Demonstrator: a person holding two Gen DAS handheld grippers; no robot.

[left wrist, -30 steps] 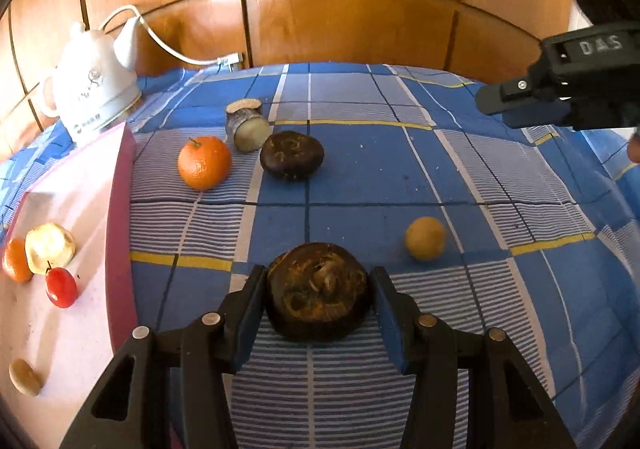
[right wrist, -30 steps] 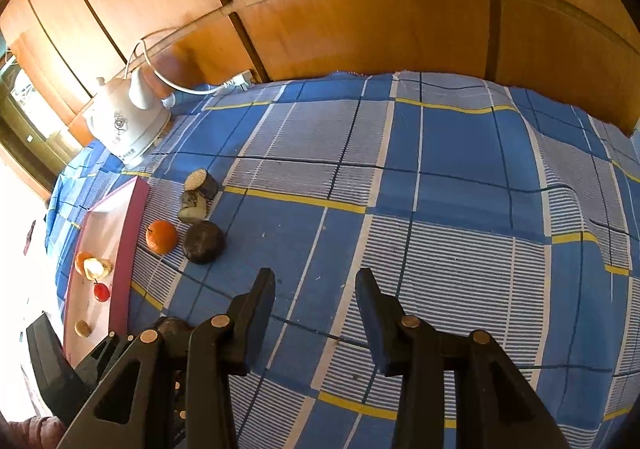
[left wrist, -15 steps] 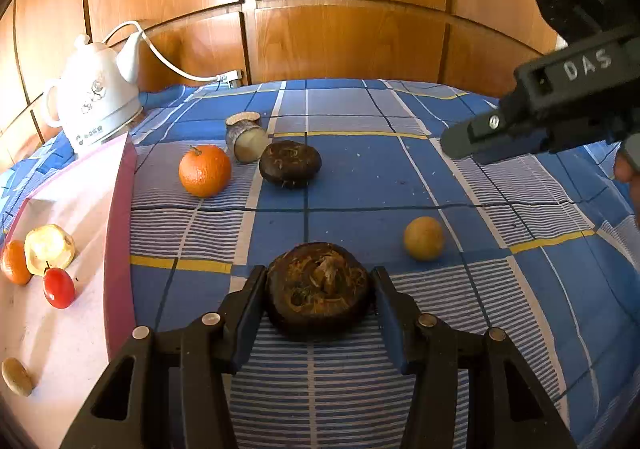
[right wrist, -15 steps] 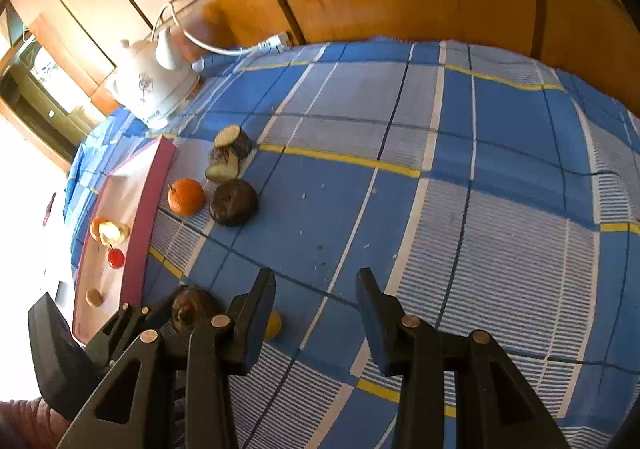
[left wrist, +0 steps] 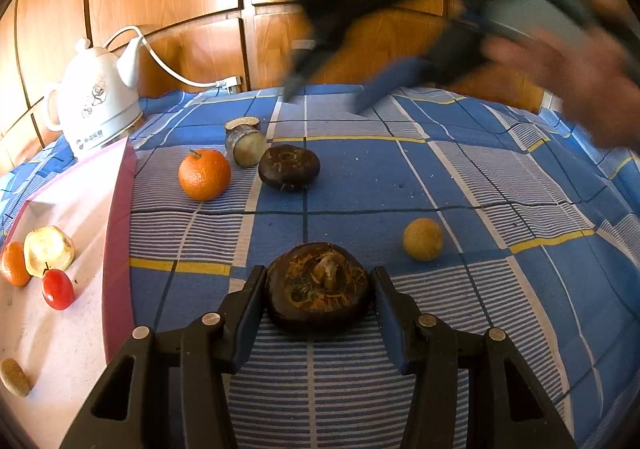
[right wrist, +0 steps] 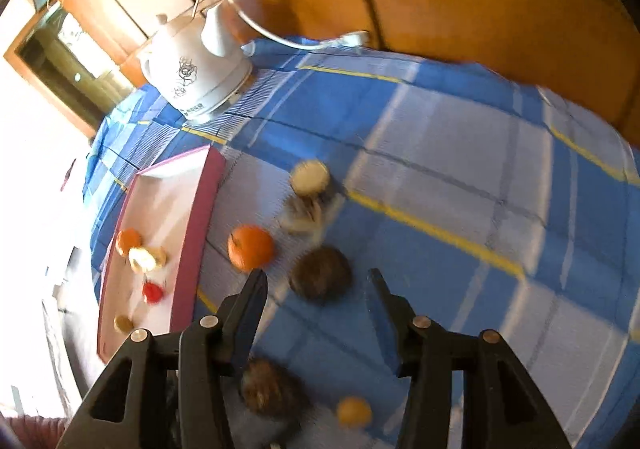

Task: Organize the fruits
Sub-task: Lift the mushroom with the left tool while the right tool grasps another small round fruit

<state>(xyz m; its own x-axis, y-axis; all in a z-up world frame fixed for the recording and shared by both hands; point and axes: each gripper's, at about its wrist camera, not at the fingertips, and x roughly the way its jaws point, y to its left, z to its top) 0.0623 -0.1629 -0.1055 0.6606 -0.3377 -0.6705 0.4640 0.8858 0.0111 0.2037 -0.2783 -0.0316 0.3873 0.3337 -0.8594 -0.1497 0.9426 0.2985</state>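
Fruits lie scattered on the checked cloth; a dark water chestnut (left wrist: 318, 287) sits between my left fingers (left wrist: 256, 299), barely gapped. My right fingers (right wrist: 380, 305) hang spread wide, empty, above another chestnut (right wrist: 320, 276).

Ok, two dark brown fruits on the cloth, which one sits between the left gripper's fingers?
The near one with the fibrous top, flanked by the left gripper. The other dark fruit lies farther off, beside the orange.

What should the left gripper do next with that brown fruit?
Probably close the left gripper on the brown fruit. The fruit sits between its open fingers, on the cloth, and the pink tray holding other fruits waits to the left.
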